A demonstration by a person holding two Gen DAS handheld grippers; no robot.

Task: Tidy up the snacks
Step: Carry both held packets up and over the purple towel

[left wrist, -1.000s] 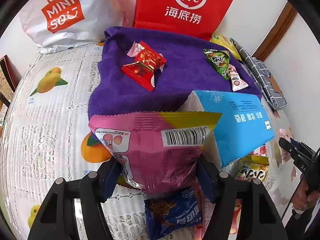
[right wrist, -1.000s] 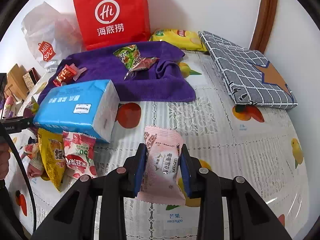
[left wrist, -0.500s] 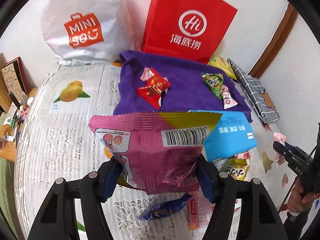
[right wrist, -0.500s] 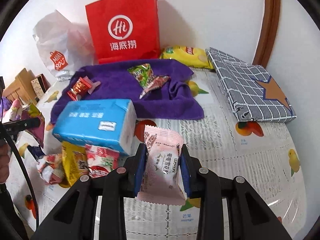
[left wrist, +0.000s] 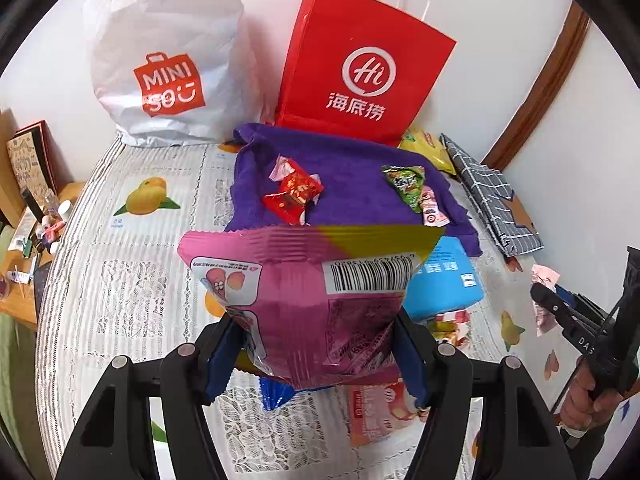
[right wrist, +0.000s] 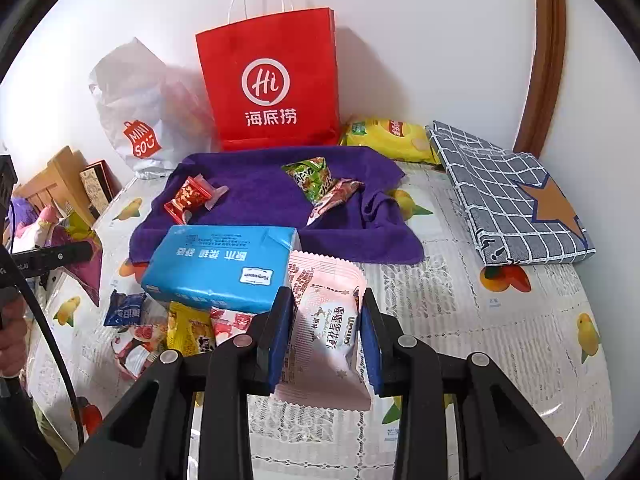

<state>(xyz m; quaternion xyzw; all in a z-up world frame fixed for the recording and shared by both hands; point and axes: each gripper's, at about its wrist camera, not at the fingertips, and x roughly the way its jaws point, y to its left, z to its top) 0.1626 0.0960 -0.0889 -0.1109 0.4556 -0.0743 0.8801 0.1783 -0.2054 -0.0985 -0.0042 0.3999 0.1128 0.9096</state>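
Held aloft: magenta-yellow snack bag (left wrist: 312, 300), barcode up; pale pink wrapped snack (right wrist: 326, 320), upright between blue pads.

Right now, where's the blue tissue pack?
In the right wrist view the tissue pack lies left of centre on the table, overlapping the purple towel's near edge, with loose snacks just before it.

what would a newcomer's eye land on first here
Probably the big pink and yellow snack bag clamped in the left gripper, filling that view. Next, the red paper bag upright against the wall behind the purple towel, and the pale pink packet pinched in the right gripper.
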